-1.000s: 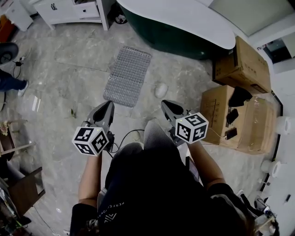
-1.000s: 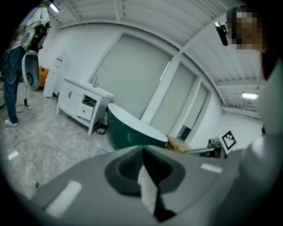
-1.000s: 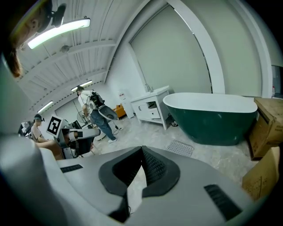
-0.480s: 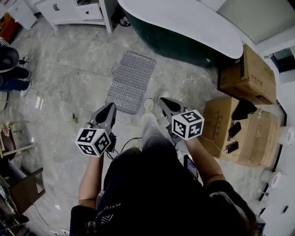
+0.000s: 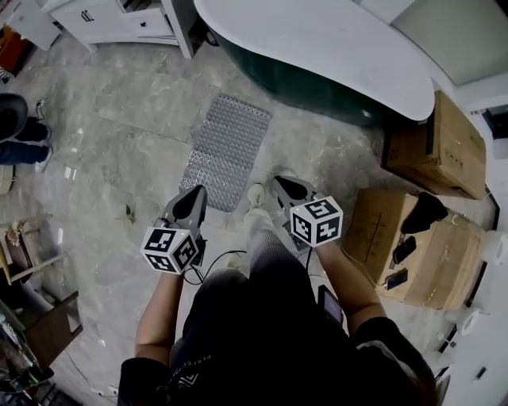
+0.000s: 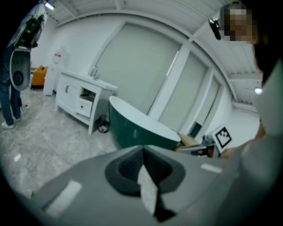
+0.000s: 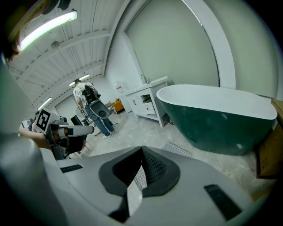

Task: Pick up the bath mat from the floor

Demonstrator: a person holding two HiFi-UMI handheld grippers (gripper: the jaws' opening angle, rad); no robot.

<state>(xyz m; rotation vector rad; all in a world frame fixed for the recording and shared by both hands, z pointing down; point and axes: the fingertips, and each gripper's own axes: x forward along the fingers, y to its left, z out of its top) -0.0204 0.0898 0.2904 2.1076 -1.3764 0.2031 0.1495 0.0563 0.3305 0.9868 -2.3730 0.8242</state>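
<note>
The grey studded bath mat (image 5: 226, 151) lies flat on the marble floor, just ahead of both grippers in the head view. My left gripper (image 5: 197, 193) is shut and empty, held above the floor near the mat's near left corner. Also shut with nothing between its jaws, my right gripper (image 5: 279, 182) hangs right of the mat's near end. In the right gripper view a strip of the mat (image 7: 177, 149) shows beyond the closed jaws (image 7: 142, 148). The left gripper view has only the closed jaws (image 6: 142, 148) and the tub; the mat is hidden there.
A dark green bathtub (image 5: 317, 40) with a white rim stands just beyond the mat. A white cabinet (image 5: 119, 17) is at the far left and cardboard boxes (image 5: 436, 151) on the right. Another person's legs (image 5: 20, 131) stand at the left edge. My own white shoe (image 5: 255, 196) is near the mat.
I have stepped forward, so the mat and tub sit closer and lower in the head view. Both grippers have come up to the mat's near end and stayed shut.
</note>
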